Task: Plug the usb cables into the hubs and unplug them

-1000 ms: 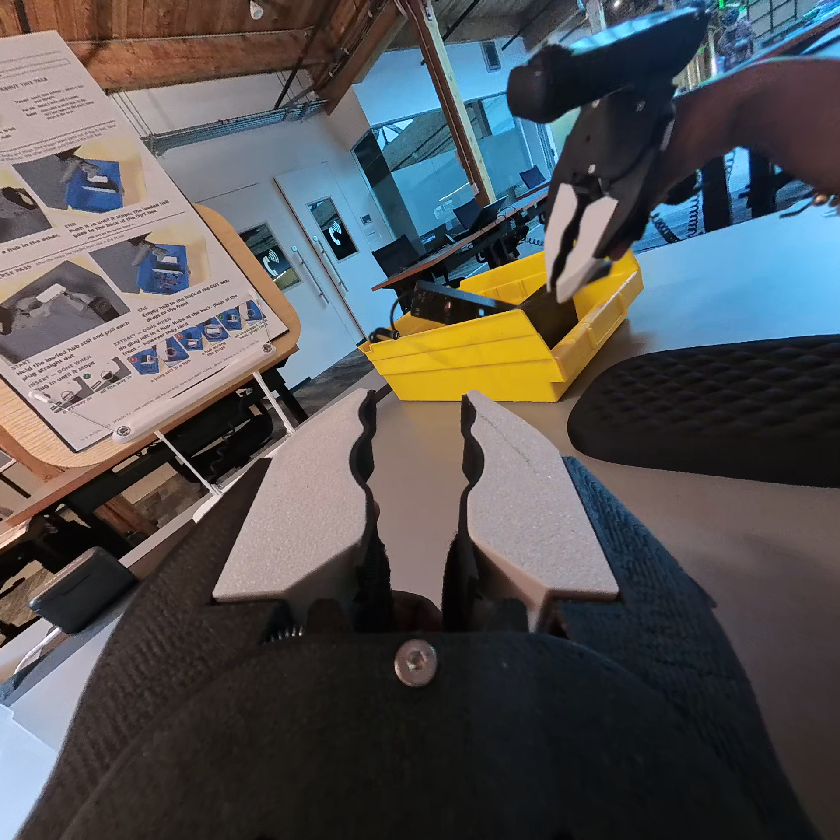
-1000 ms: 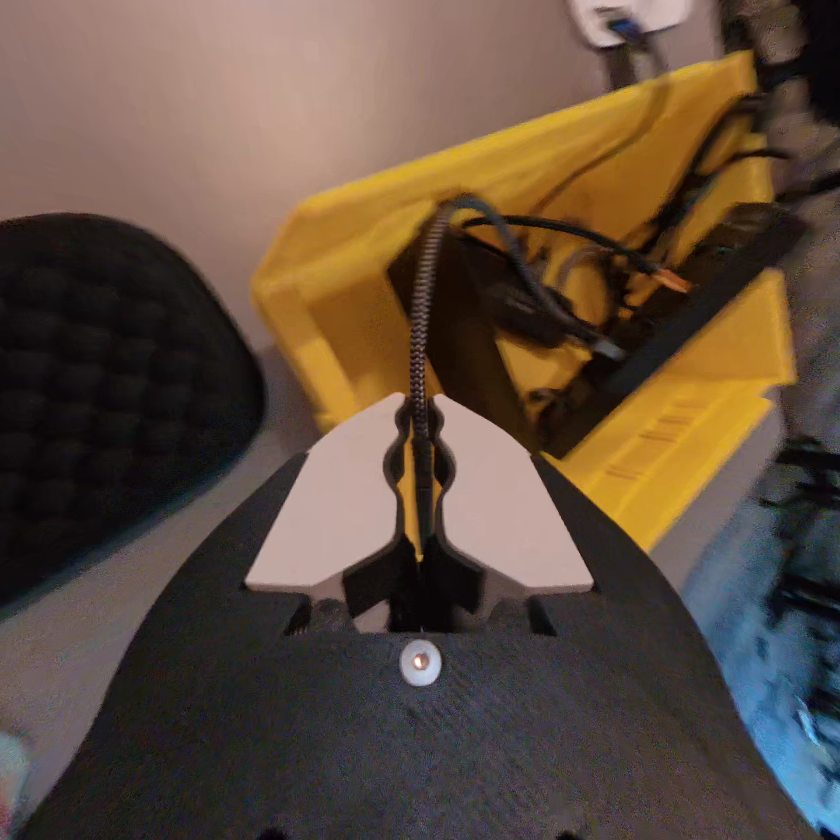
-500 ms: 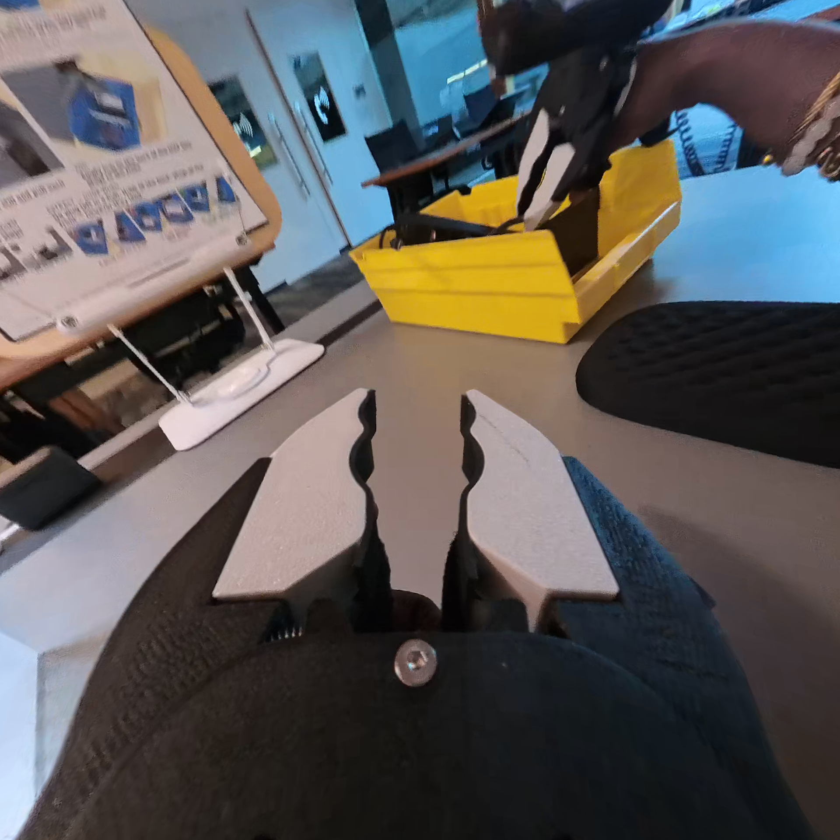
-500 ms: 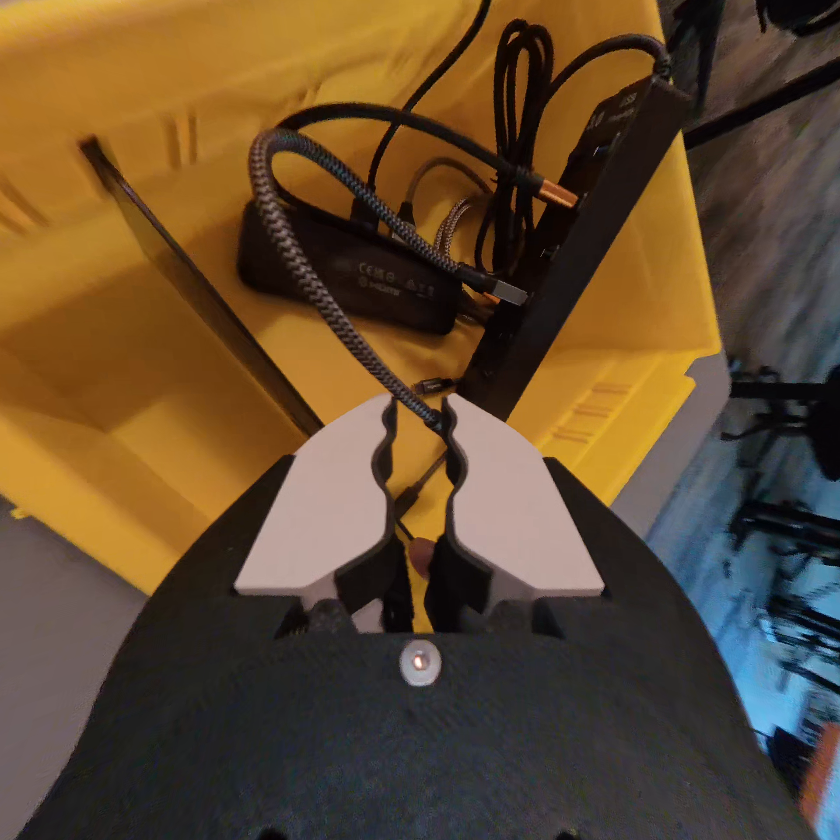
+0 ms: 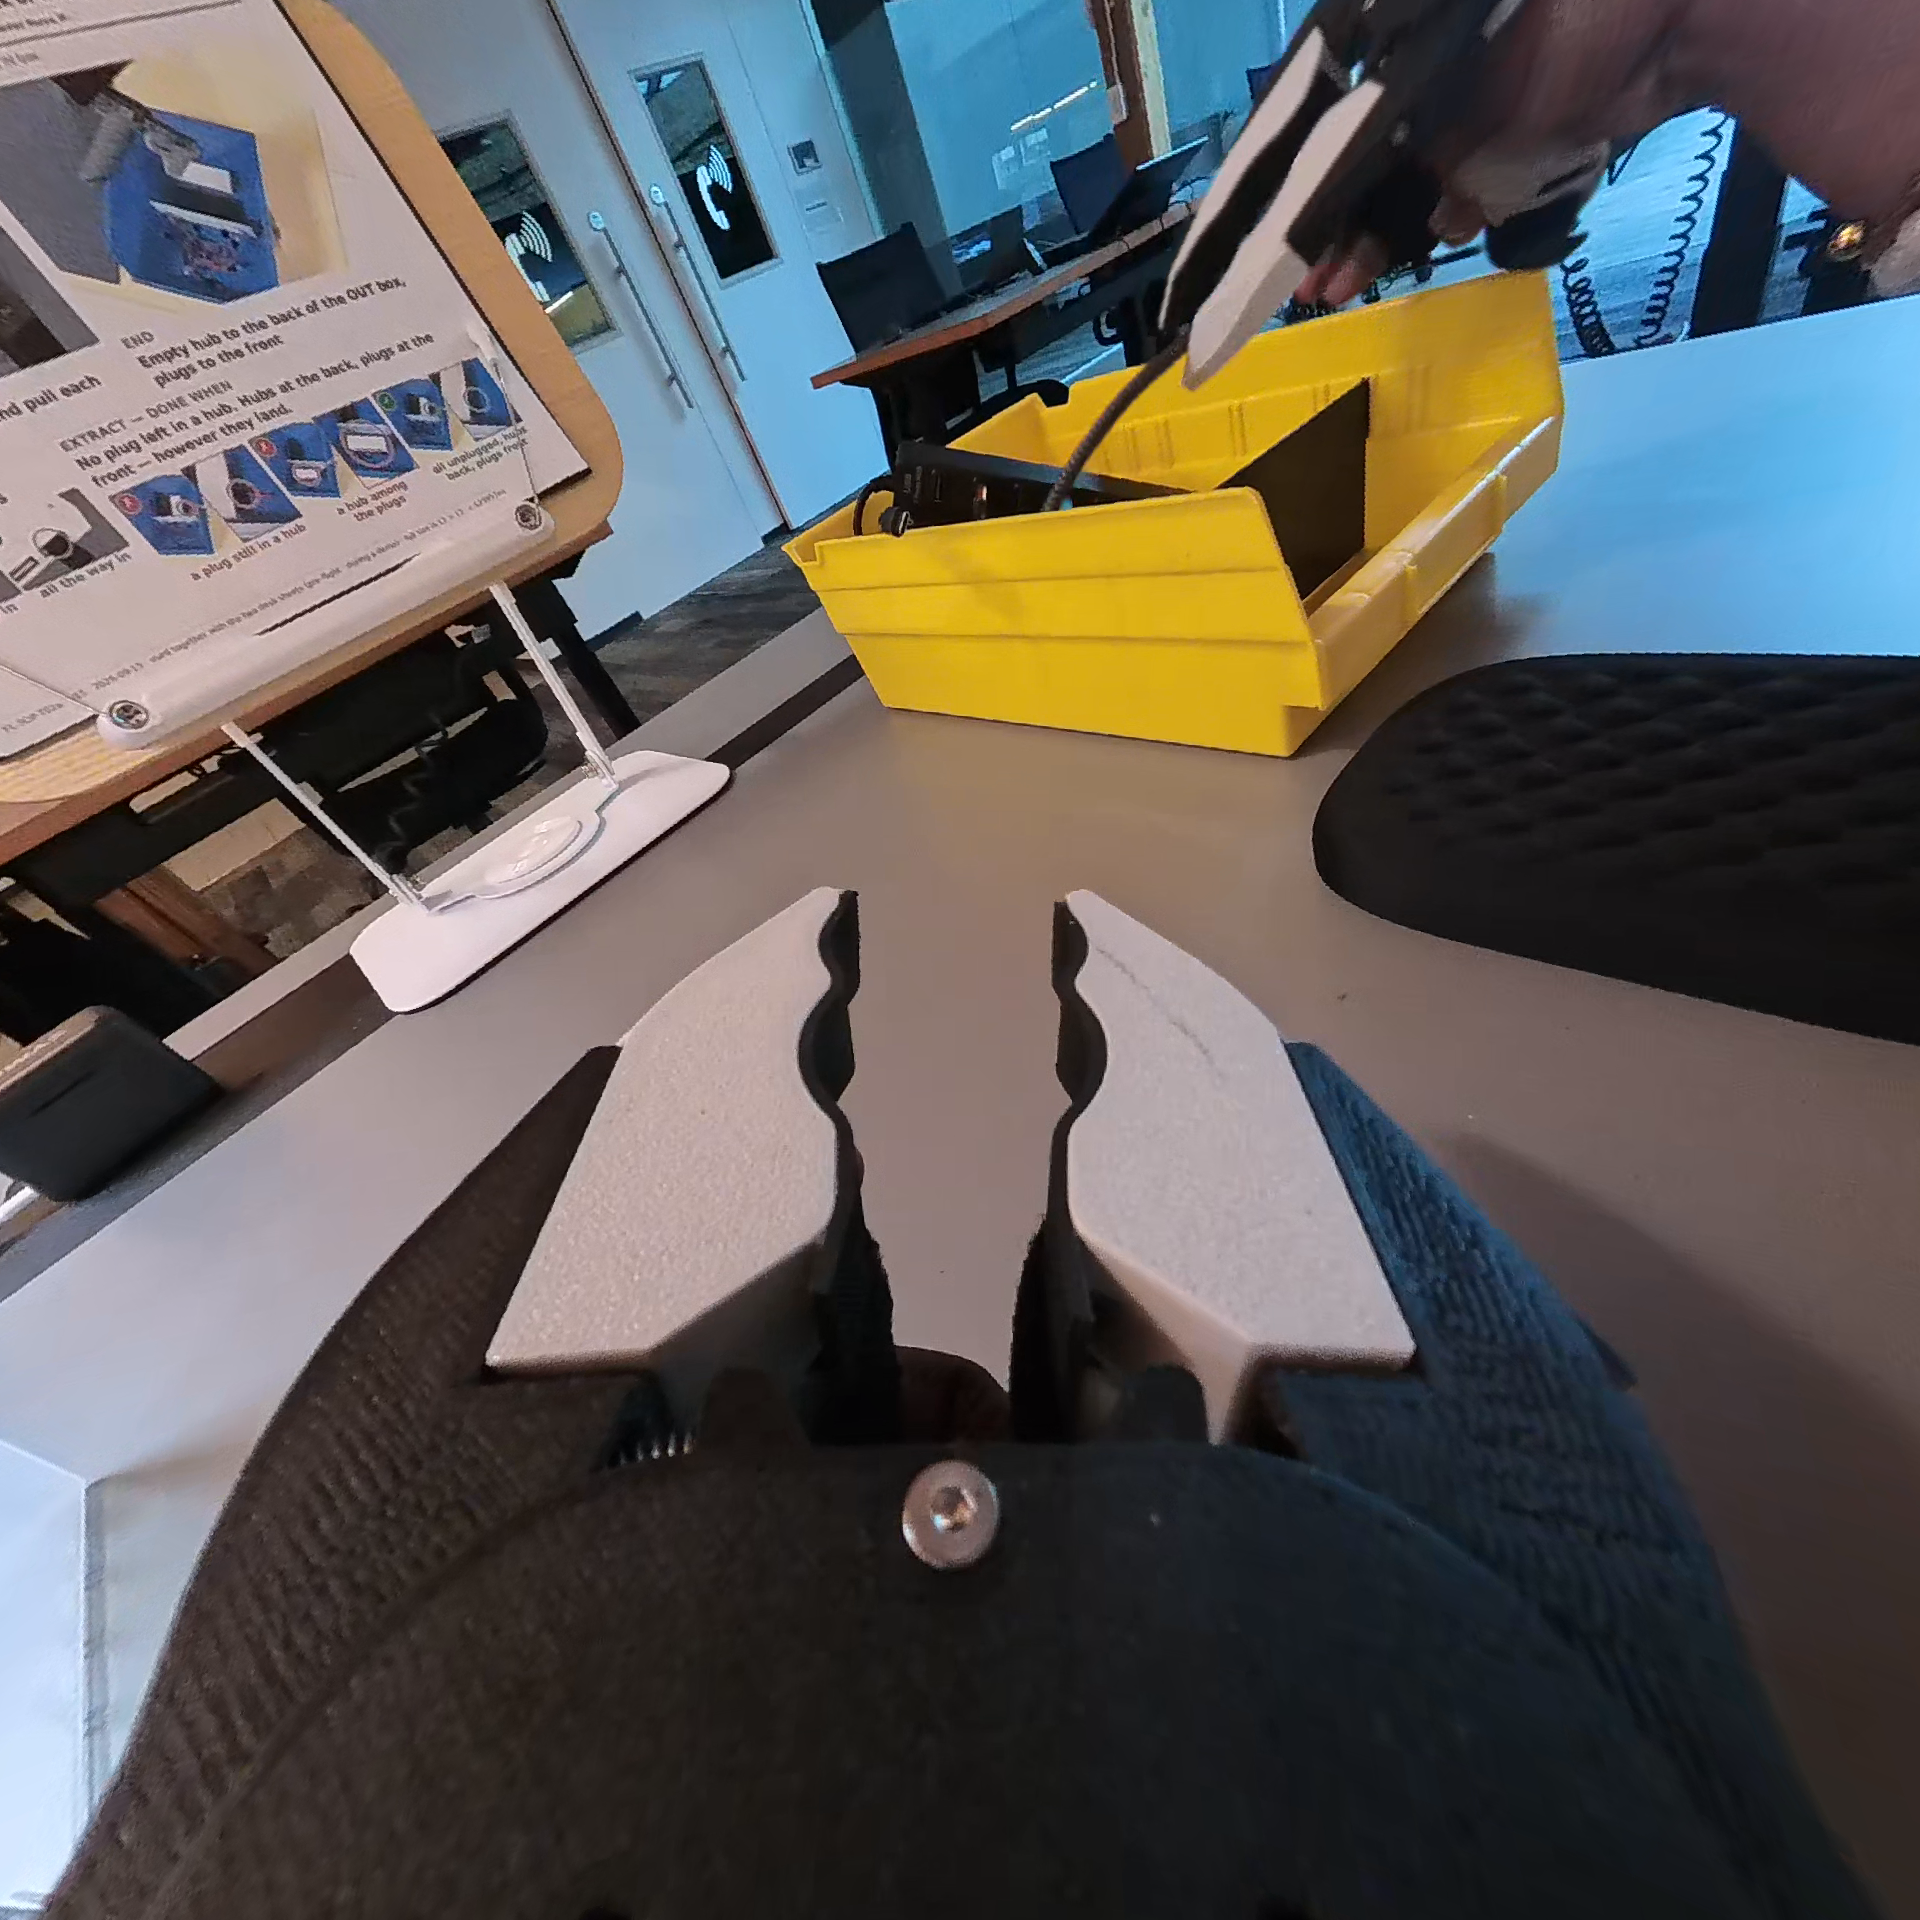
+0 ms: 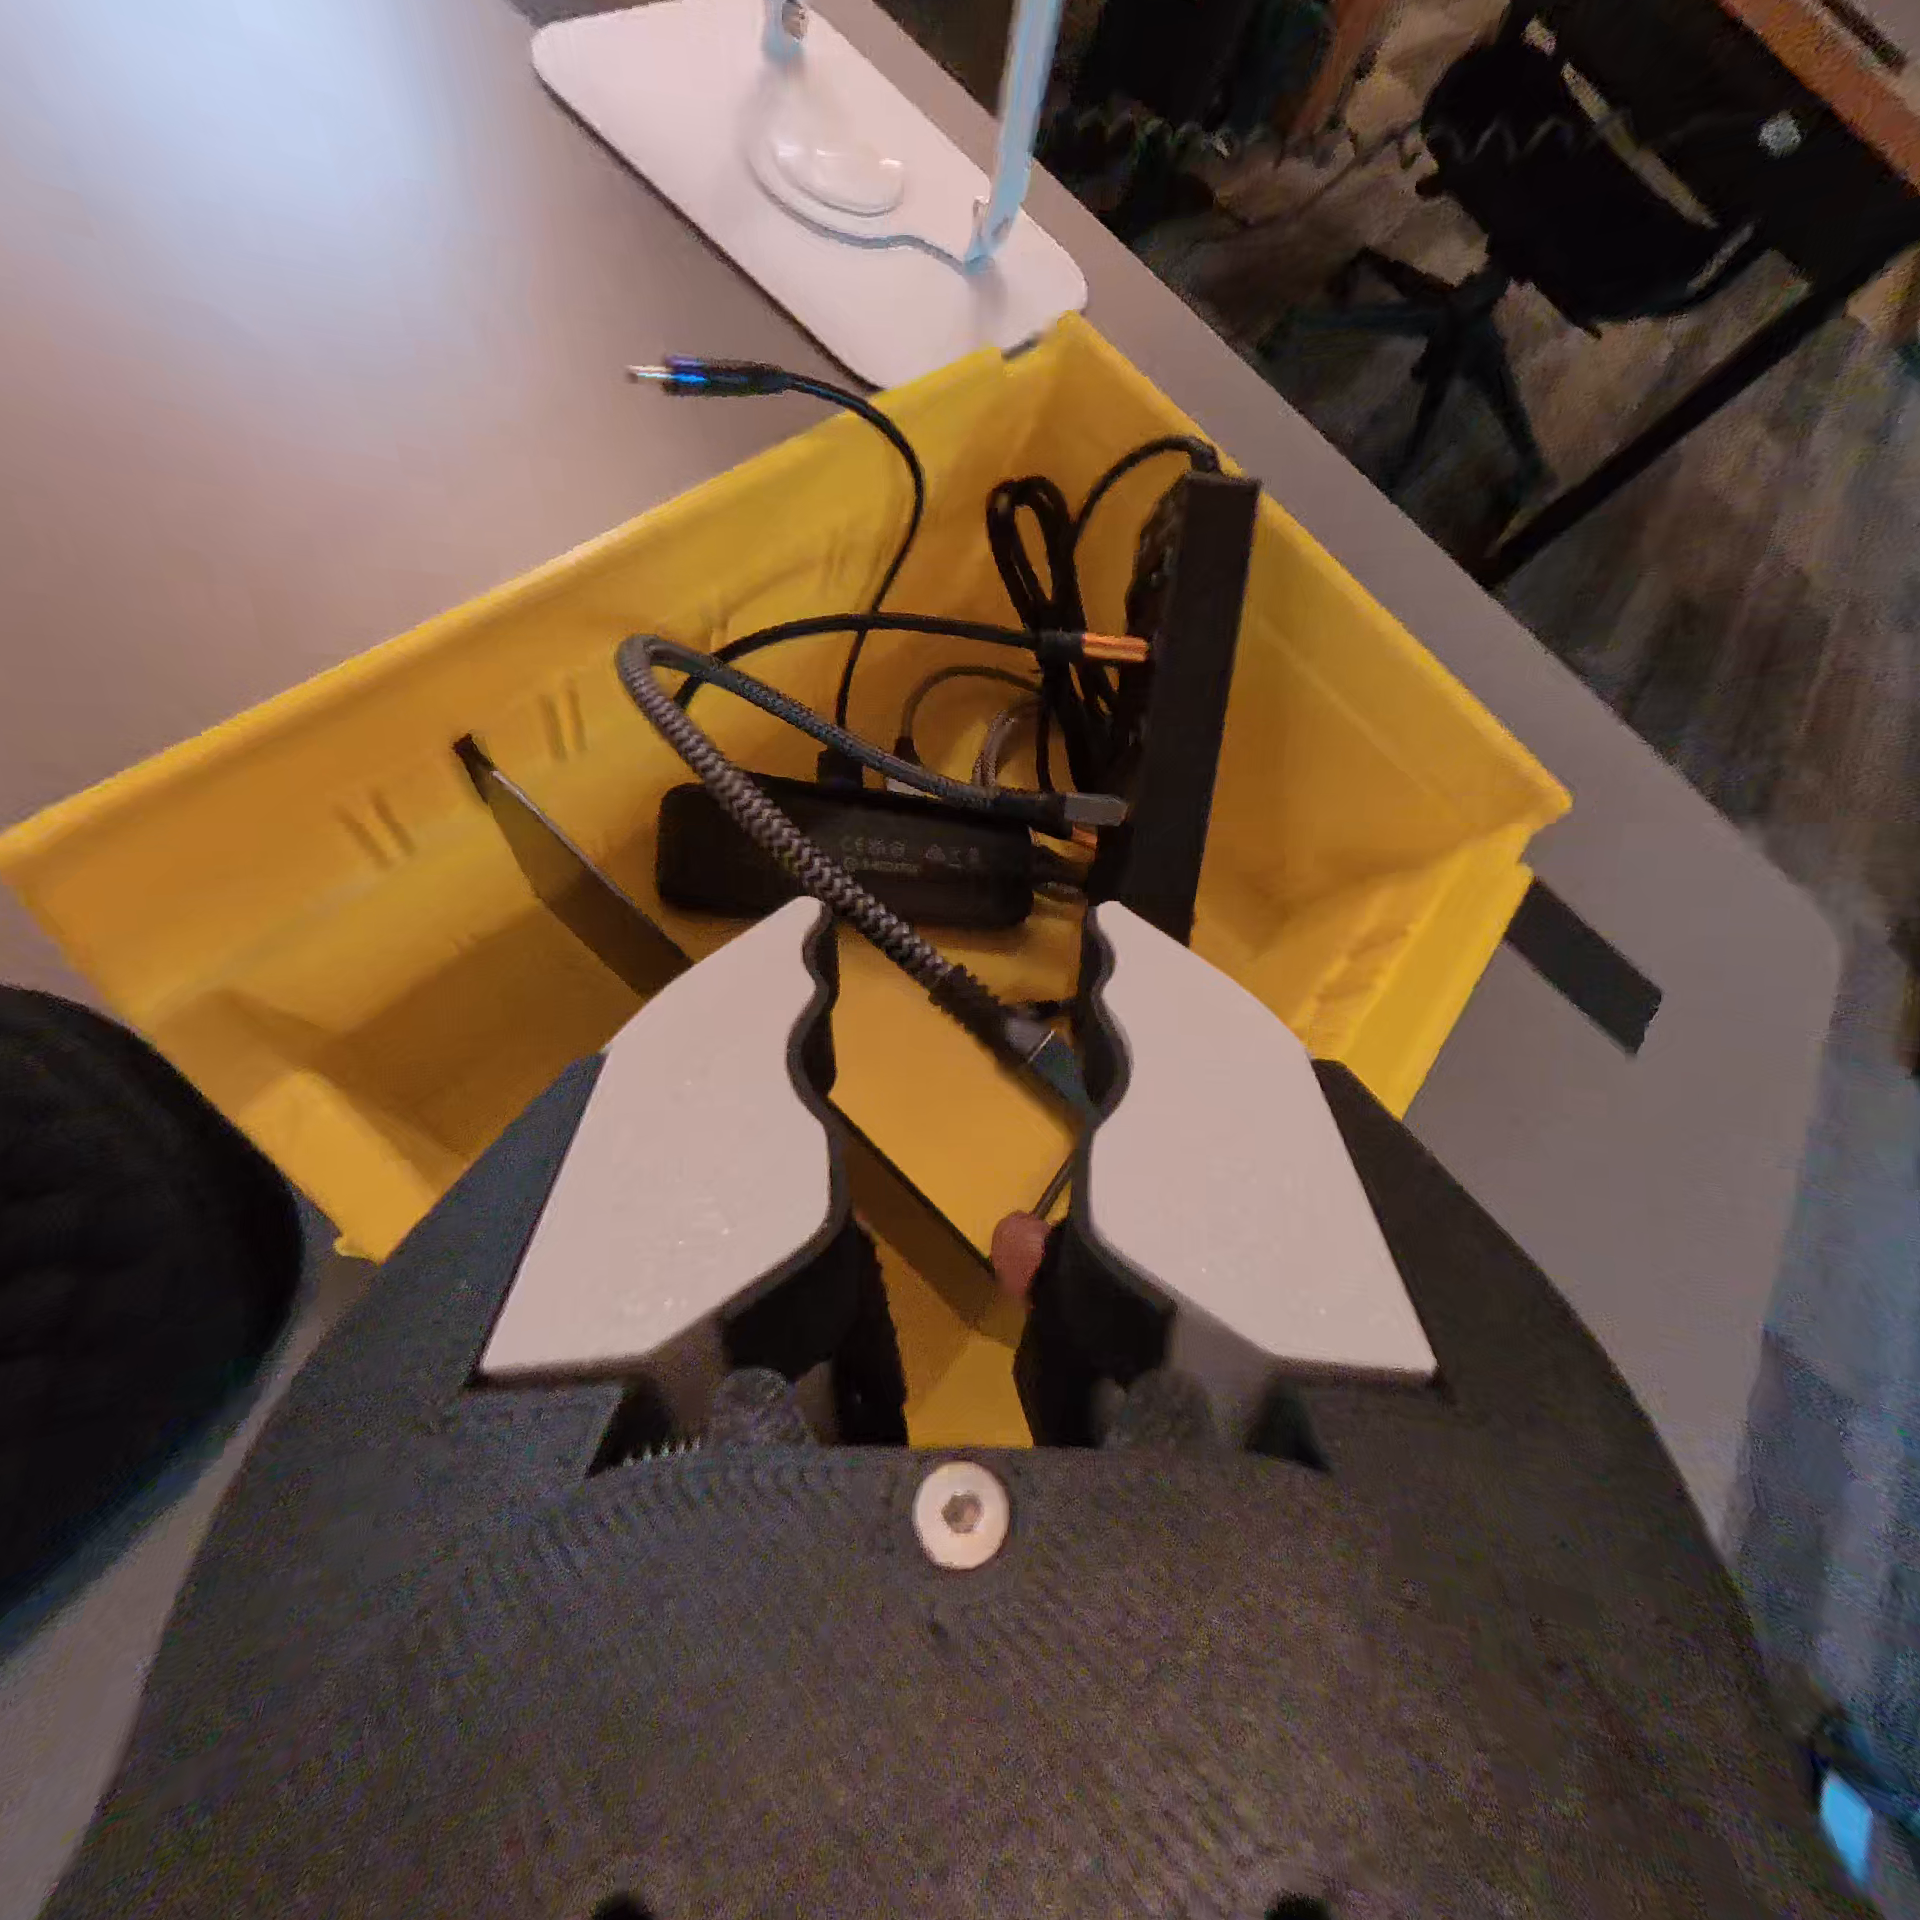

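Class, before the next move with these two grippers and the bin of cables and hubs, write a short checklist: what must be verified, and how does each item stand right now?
1. Right gripper above the yellow bin: ok.
2. Braided cable clamped: not ok. The jaws stand apart, and its plug end only lies between them, against one finger.
3. Left gripper free to help: ok. It is open, empty and over the table.
4. Flat black hub reachable: not ok. Cables lie across it.
5. Free port on that hub: cannot tell.
6. All plugs inside the bin: not ok. A blue-tipped plug hangs outside the far wall.
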`<action>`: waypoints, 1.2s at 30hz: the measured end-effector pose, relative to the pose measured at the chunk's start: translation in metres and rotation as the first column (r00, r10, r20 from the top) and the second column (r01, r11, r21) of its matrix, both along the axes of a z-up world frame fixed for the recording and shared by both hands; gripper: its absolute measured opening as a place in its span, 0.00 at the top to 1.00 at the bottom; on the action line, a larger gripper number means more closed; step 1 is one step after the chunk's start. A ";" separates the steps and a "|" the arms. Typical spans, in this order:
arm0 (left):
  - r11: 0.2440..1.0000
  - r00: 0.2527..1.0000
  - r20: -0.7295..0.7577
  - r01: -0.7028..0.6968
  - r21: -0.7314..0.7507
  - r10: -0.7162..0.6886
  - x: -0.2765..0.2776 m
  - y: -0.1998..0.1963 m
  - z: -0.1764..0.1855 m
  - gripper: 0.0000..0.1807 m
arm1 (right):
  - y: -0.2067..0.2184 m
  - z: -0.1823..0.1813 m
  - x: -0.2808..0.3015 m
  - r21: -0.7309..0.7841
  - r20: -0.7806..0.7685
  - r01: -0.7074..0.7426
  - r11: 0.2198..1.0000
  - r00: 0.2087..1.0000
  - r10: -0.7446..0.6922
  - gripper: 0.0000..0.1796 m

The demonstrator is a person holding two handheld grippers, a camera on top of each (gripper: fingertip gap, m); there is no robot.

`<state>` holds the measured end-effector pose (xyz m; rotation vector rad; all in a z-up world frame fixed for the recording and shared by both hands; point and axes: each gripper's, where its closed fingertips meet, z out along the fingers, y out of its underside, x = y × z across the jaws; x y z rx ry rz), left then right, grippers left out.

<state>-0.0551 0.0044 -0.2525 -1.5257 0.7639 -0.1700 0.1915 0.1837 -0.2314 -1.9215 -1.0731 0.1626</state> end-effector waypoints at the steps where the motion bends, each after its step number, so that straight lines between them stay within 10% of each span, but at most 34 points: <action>1: 1.000 1.000 -0.001 0.001 0.001 -0.001 0.000 0.000 0.000 0.80 | 0.003 -0.001 0.006 -0.009 -0.009 0.048 0.999 0.999 -0.048 0.76; 12: 1.000 1.000 -0.010 0.006 0.000 -0.006 0.001 0.000 -0.002 0.80 | -0.006 -0.044 0.026 -0.315 0.247 0.102 0.943 0.969 -0.022 0.82; 17: 1.000 1.000 -0.011 0.008 0.000 -0.008 0.001 0.000 -0.002 0.80 | -0.028 -0.034 0.007 -0.612 0.012 -0.082 0.787 0.994 0.113 0.80; 27: 1.000 1.000 -0.014 0.013 0.002 -0.013 0.002 -0.001 -0.002 0.80 | -0.016 -0.037 0.015 -0.665 -0.106 -0.071 0.743 0.994 0.000 0.79; 36: 1.000 0.999 -0.033 0.016 0.004 -0.016 0.003 0.000 -0.004 0.80 | -0.011 -0.033 0.058 -0.604 0.118 0.175 0.777 0.985 -0.129 0.77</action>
